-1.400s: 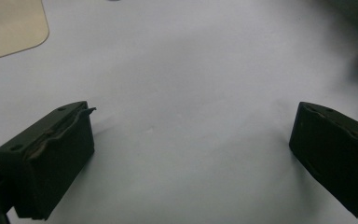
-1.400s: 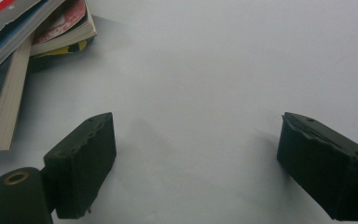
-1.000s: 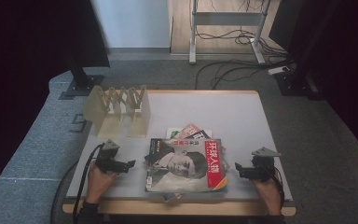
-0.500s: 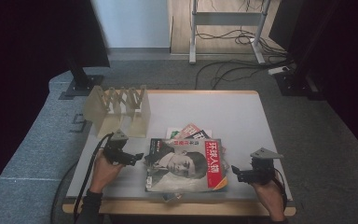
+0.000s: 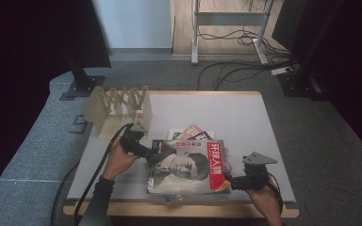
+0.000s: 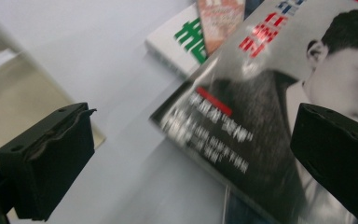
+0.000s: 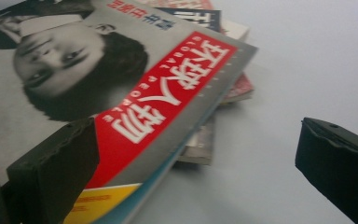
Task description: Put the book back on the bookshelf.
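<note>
**A:** Where's the magazine sitting?

**B:** Top magazine [image 5: 188, 165] lies flat in the lower middle of the high view, on a loose stack near the table's [image 5: 245, 117] front edge. Grey cover, portrait face, red title band down its right side. In my left gripper view it takes the upper right of the frame [image 6: 270, 116]; in my right gripper view, the upper left [image 7: 121, 79].

**A:** What's under it?

**B:** Several more. A white one with green print [image 6: 177, 42] and a reddish one [image 5: 191, 132] poke out past the top edge of the pile. In the right gripper view, lower magazines [image 7: 205, 140] stick out beneath the red band.

**A:** Left gripper?

**B:** My left gripper [image 5: 156, 158] is at the left edge of the top cover, centre-left in the high view. Jaws spread wide, nothing between them but table and the cover's corner. I can't tell whether a jaw touches the paper; its own view is blurred there.

**A:** Right gripper?

**B:** My right gripper [image 5: 228, 181] is low right in the high view, at the pile's lower right corner. Jaws wide apart, gripping nothing. The left-hand jaw in its view overlaps the cover's yellow corner; contact unclear.

**A:** Anything else?

**B:** A wooden rack [image 5: 118, 108] stands in the upper left of the table, just behind my left hand [image 5: 120, 157].
</note>
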The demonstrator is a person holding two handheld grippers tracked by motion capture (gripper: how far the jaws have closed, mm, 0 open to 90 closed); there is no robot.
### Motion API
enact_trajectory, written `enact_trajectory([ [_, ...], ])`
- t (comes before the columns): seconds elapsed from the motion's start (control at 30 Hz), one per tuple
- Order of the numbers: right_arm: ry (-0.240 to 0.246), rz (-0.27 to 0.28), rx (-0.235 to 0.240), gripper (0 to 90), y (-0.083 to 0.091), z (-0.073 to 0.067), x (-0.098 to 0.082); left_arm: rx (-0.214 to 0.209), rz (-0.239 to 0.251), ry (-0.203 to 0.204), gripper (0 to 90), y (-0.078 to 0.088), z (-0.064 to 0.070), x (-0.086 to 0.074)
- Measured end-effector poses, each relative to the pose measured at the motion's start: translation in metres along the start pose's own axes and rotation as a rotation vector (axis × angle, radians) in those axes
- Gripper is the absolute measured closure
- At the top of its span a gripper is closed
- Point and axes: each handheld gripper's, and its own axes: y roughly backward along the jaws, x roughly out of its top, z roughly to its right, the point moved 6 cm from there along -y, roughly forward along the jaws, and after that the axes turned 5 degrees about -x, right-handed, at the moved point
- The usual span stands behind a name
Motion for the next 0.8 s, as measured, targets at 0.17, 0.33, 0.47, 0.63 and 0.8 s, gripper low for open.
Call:
enact_trajectory([
  [0.17, 0.024, -0.011, 0.033, 0.0, -0.003, -0.015, -0.002, -0.021, -0.024, -0.04, 0.0, -0.016, 0.008, 0.014],
  [0.33, 0.038, -0.021, 0.068, 0.0, -0.005, -0.029, -0.007, -0.073, -0.027, -0.045, 0.0, -0.031, 0.013, 0.021],
  [0.47, 0.043, -0.03, 0.087, 0.0, -0.006, -0.038, -0.013, -0.076, -0.044, -0.061, 0.0, -0.044, 0.016, 0.023],
  [0.63, 0.054, -0.039, 0.099, 0.0, -0.005, -0.047, -0.02, -0.093, -0.062, -0.064, 0.0, -0.058, 0.019, 0.021],
  [0.8, 0.068, -0.044, 0.095, 0.0, -0.005, -0.052, -0.027, -0.098, -0.08, -0.054, 0.0, -0.064, 0.02, 0.017],
])
